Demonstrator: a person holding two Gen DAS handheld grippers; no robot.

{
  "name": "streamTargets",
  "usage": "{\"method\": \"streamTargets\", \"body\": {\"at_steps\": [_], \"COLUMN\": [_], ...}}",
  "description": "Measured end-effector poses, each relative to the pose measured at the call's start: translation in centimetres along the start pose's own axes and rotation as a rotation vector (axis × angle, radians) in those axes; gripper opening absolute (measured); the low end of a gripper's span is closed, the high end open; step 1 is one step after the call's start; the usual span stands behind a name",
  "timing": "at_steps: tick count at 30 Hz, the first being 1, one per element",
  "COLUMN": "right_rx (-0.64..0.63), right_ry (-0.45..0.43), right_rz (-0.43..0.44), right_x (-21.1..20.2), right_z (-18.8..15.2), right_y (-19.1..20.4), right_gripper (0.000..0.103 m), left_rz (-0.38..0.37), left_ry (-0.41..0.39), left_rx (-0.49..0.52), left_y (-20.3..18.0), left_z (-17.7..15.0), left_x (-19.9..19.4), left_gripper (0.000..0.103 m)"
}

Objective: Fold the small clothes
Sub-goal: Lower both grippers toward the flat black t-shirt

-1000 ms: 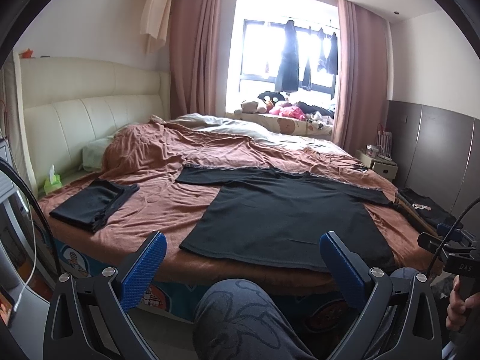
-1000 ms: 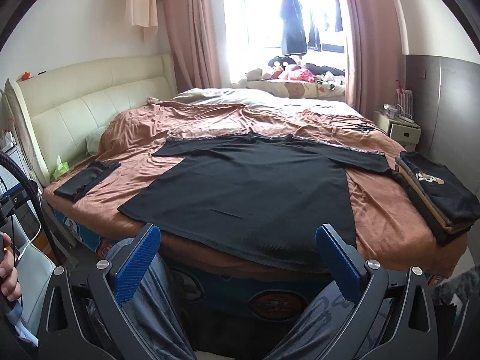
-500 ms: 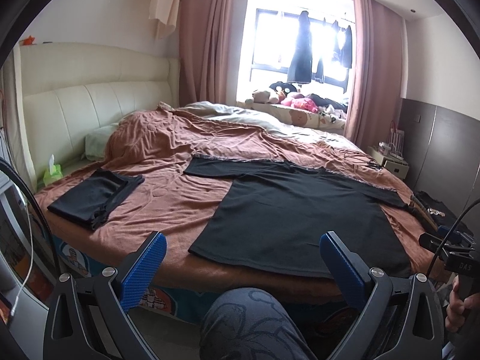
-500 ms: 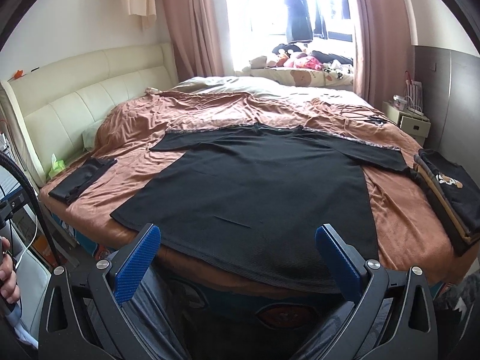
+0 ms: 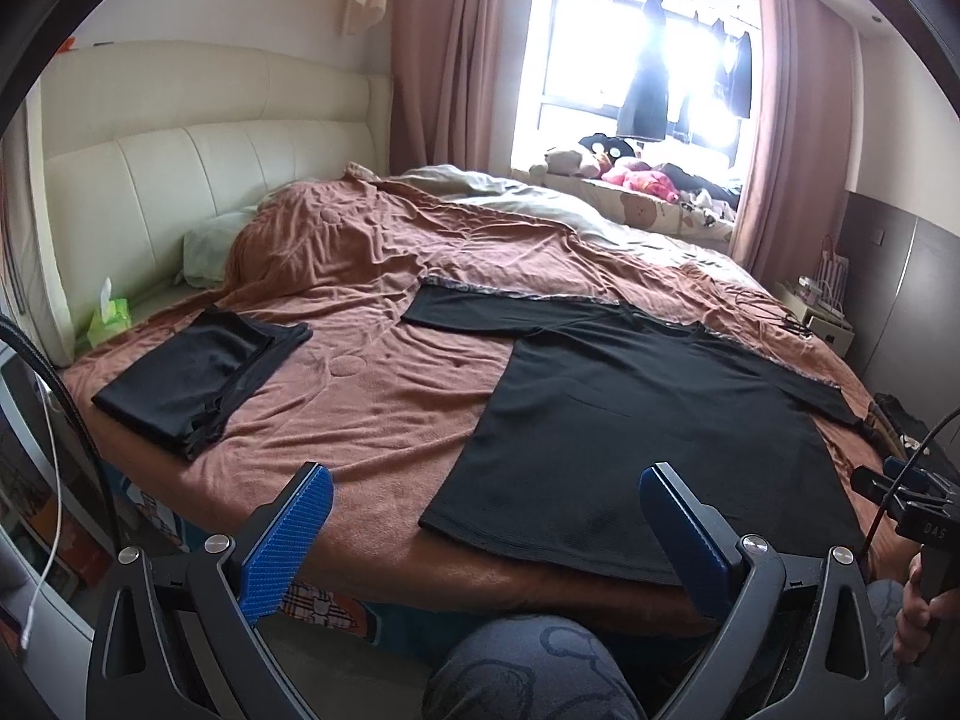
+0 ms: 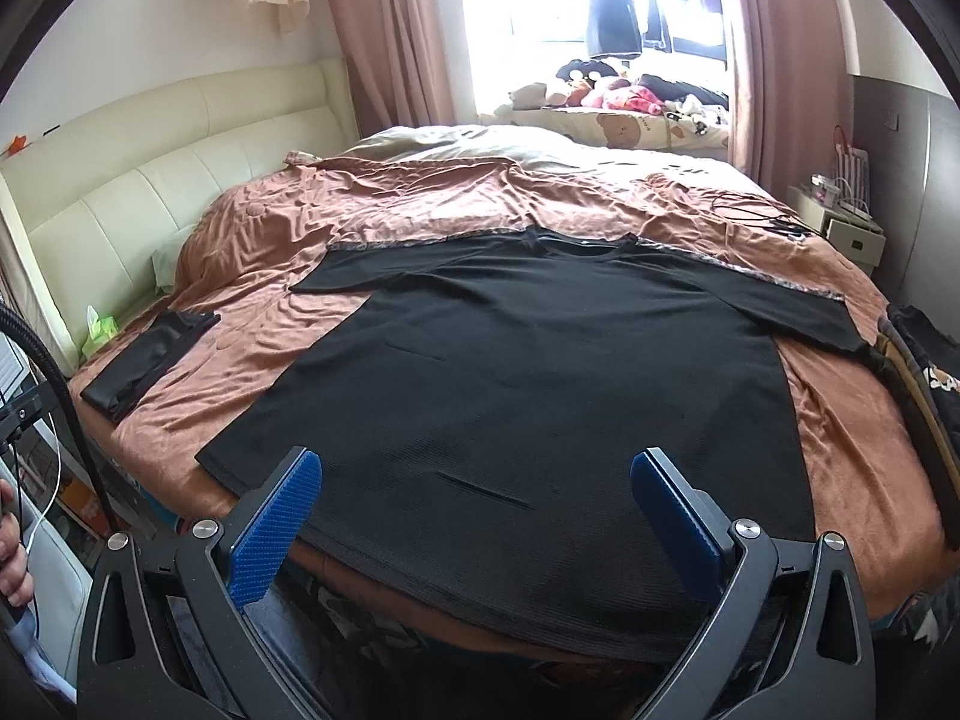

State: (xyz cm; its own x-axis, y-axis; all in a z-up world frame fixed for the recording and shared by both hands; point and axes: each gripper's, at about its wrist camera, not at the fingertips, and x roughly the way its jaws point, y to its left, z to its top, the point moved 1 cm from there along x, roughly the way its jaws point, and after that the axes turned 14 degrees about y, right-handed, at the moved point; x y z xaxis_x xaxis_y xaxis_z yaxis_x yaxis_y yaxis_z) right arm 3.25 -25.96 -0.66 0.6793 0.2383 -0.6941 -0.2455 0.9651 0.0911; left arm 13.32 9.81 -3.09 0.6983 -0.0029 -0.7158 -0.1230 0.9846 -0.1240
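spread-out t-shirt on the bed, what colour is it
Plain black t-shirt, clearest in the right wrist view.

Each gripper has a black forked frame with silver screws and ribbed blue pads. The person wears grey patterned trousers; a black cable loops nearby.
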Motion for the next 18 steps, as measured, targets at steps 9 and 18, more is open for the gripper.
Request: {"method": "streamTargets", "body": {"at_steps": [9,18], "right_rx": [-0.011,-0.024], "right_ry": [0.035,0.06], "right_rz": [0.007,0.002], "right_x": [3.5,7.1], "right_z": [3.3,6.8], "right_y": [-0.4,-0.4], "right_gripper": [0.103,0.103], "left_rz": [0.027,0.054], "left_ry": [0.038,0.068], "left_rx": [-0.038,-0.094], "left_y": [2.0,4.0], "left_z": [3.3,5.8], "left_x": [4.1,7.9], "left_gripper": [0.103,0.103]}}
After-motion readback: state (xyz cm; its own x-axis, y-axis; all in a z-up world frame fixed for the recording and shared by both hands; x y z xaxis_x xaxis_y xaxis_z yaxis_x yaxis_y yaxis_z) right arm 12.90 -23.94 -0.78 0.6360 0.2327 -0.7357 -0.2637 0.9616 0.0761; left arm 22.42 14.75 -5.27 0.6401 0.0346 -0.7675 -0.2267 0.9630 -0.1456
